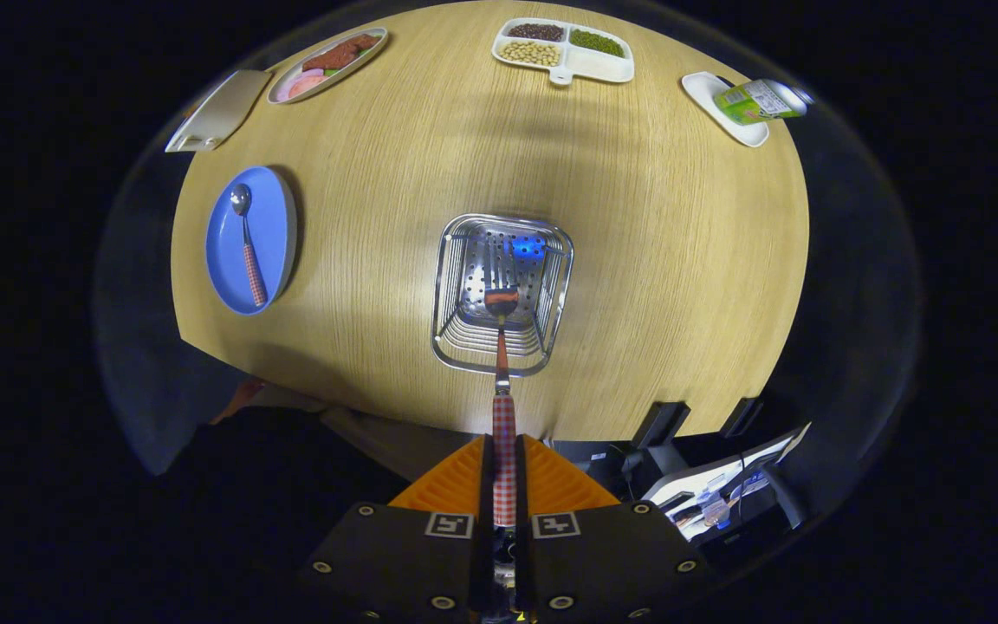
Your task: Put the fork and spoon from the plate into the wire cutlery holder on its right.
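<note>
The gripper (504, 472) jaws clamp the fork (502, 347) by its checked handle, tines inside the wire cutlery holder (551, 295) just ahead; the spoon (248, 247) lies on the blue plate (278, 217), well left

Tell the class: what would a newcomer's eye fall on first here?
The gripper is shut on a checked-handled fork, its head hanging over the wire holder just ahead of the fingers. Off to the holder's left, a spoon lies on a blue plate.

A round light-wood table (638, 260) stands under overhead light amid dark surroundings.
</note>
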{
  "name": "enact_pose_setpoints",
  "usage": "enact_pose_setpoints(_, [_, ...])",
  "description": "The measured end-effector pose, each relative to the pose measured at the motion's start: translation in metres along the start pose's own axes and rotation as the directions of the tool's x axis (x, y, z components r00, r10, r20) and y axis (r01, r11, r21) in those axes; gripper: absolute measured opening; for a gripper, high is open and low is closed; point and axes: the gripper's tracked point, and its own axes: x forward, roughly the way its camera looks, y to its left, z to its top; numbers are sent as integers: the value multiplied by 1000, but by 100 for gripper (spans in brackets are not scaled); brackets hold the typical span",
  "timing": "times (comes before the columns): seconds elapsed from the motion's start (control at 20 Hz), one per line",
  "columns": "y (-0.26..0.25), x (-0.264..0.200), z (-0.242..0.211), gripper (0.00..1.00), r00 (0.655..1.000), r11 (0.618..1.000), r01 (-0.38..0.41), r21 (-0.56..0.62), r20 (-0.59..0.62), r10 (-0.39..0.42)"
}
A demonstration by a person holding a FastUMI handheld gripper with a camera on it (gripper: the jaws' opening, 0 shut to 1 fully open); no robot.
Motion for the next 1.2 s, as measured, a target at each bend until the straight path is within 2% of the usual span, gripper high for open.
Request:
enact_pose_setpoints(0.35, [-7,1,19,12,999,999,-14,46,-32,16])
enact_pose_setpoints(0.6, [-3,2,8,12,999,999,10,-50,-40,-12])
enact_pose_setpoints(0.7, [-2,2,11,12,1000,999,21,-46,-15,-22])
enact_pose_setpoints(1.0, [17,-19,28,11,991,999,-44,13,129,42])
enact_pose_setpoints(1.1, [37,-29,39,16,976,995,-95,19,200,89])
enact_pose_setpoints(1.15, [51,-34,42,25,966,991,-130,21,230,121])
enact_pose_setpoints(1.2, [65,-39,46,29,955,986,-165,21,254,154])
